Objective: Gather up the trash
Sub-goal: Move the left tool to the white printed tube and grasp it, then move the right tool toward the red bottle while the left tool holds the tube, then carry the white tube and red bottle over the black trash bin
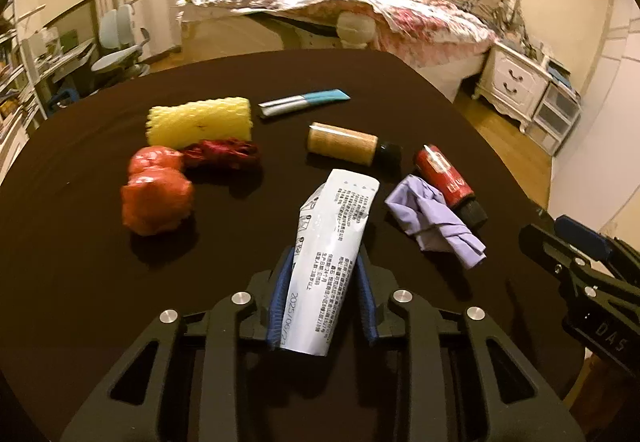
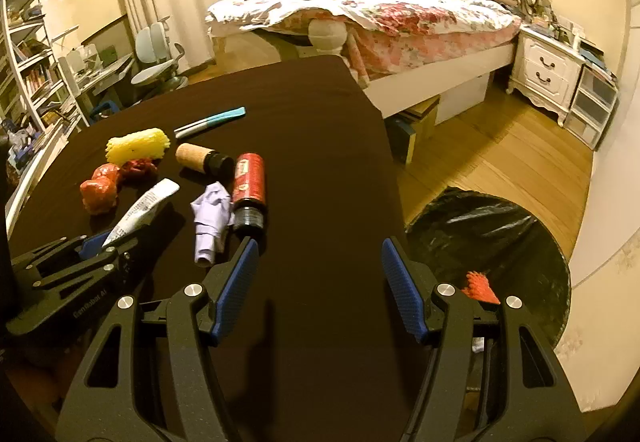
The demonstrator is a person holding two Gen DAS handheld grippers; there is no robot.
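Observation:
My left gripper (image 1: pixel 325 262) is shut on a white printed tube (image 1: pixel 334 242), held just above the dark table (image 1: pixel 80 282); the tube also shows in the right wrist view (image 2: pixel 144 207). Trash lies on the table: a crumpled purple wrapper (image 1: pixel 434 219), a red bottle (image 1: pixel 446 175), a cork-patterned bottle (image 1: pixel 348 143), a blue-and-white sachet (image 1: pixel 304 102), a yellow foam net (image 1: pixel 200 120), a dark red wrapper (image 1: pixel 222 155) and an orange-red crumpled bag (image 1: pixel 156 189). My right gripper (image 2: pixel 318 256) is open and empty over the table's right side, near the red bottle (image 2: pixel 249 181).
A bin with a black liner (image 2: pixel 488 242) stands on the wooden floor right of the table, with an orange-red piece (image 2: pixel 480 286) inside. A bed (image 2: pixel 380 21), a nightstand (image 2: pixel 548 69) and a desk with chair (image 2: pixel 152 61) stand beyond.

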